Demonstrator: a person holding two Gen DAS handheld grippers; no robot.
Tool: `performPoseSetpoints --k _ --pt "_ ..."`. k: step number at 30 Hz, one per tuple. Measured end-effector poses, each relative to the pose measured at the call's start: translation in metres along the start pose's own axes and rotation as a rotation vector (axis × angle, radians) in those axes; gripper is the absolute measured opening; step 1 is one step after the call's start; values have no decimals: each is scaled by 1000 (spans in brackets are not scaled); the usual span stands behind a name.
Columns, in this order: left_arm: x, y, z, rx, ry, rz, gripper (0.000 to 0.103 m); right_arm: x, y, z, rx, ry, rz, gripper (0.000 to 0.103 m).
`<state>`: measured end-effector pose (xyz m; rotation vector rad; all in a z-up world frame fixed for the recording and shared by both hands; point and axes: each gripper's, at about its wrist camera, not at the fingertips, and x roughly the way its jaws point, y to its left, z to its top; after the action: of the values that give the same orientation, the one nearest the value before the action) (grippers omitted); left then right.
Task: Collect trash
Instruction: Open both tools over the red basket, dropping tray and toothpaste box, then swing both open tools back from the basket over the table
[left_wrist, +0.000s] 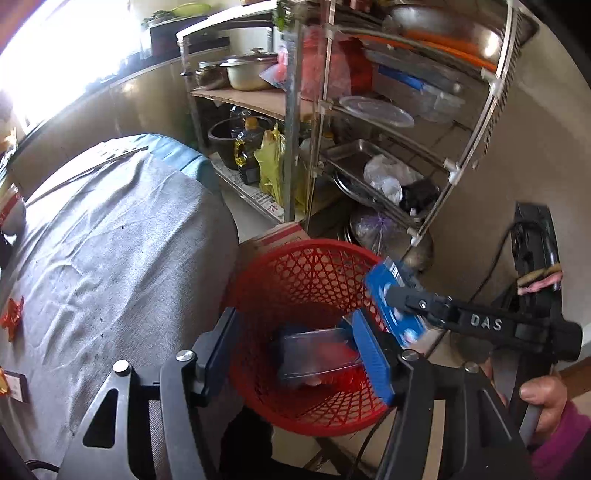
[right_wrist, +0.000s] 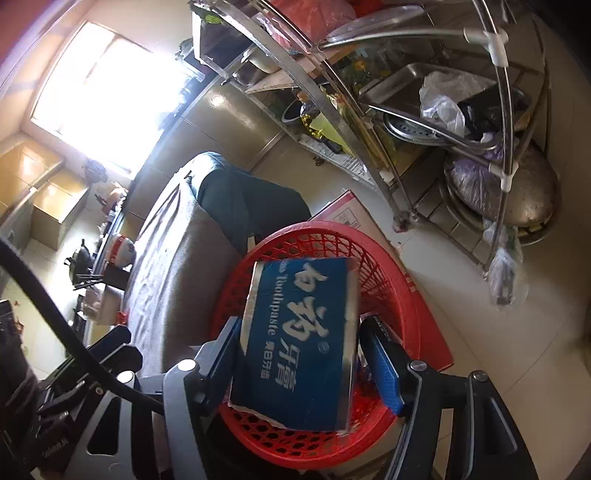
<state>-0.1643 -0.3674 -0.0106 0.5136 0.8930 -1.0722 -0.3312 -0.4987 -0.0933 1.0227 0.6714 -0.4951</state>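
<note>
A red mesh trash basket stands on the floor beside the table; it also shows in the right wrist view. A clear plastic container lies inside it. My left gripper is open and empty above the basket. My right gripper has its fingers apart, with a blue toothpaste box between them over the basket. From the left wrist view the right gripper is by the blue box at the basket's right rim. I cannot tell whether the fingers still grip the box.
A table with a grey cloth lies left of the basket, with a red wrapper on it. A metal rack with pots, trays and bags stands behind. A cardboard box lies by the basket.
</note>
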Motion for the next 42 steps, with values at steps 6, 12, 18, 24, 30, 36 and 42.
performPoseSetpoints --k 6,12,18,24,30,36,42 --pt "-9 29 -8 -82 -6 19 64 -4 5 0 -8 -19 -8 69" --pt "-22 58 -32 -144 8 93 65 1 18 -4 -36 -12 -7 69" --pt "-47 79 -51 -154 -9 241 65 7 39 -11 -82 6 2 69" --pt "-79 106 -64 -211 -50 344 68 11 68 -20 -166 15 5 69" --pt "-101 129 -76 -262 -73 419 69 20 96 -32 -234 43 15 69" --pt "-113 150 -94 -326 -79 445 69 27 124 -45 -292 71 30 69" --pt "-123 170 -114 -393 -78 465 69 31 168 -62 -382 85 65 69"
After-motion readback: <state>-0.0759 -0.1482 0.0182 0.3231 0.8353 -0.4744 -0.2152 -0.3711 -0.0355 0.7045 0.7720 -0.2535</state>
